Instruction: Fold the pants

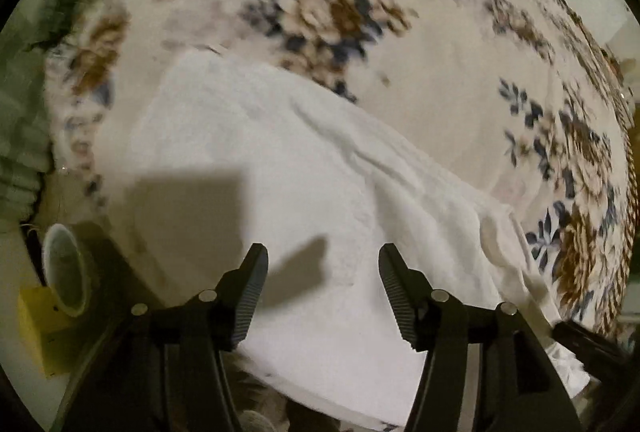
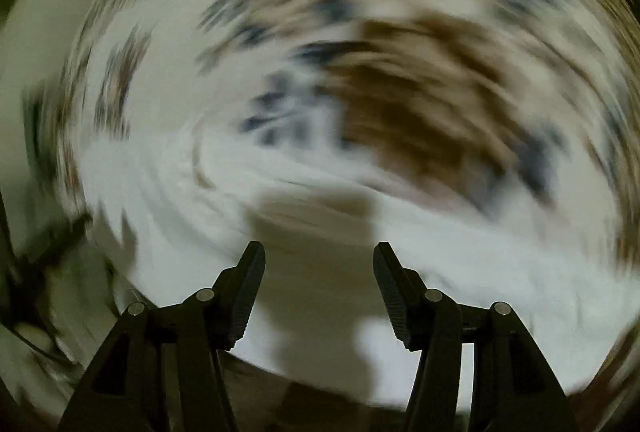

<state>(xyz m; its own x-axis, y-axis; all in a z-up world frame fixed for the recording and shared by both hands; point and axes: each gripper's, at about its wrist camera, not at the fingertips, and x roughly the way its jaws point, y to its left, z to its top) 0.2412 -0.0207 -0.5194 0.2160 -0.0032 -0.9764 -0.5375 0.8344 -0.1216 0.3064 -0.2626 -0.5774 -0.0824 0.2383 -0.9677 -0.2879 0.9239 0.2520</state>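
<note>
Pants [image 1: 304, 168], white, lie spread on the floral bedspread [image 1: 460, 72], running from ten to four o'clock; your left gripper [image 1: 323, 292] hovers released above them; your right gripper [image 2: 319, 292] gapes too, its view blurred.

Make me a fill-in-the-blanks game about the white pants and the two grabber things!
1. The pants are the color ____.
2. The pants lie on a cloth printed with ____.
3. The left gripper and the right gripper both have their jaws ____.
4. The right wrist picture is too ____ to show details.

Missing words: white; flowers; open; blurry
</note>
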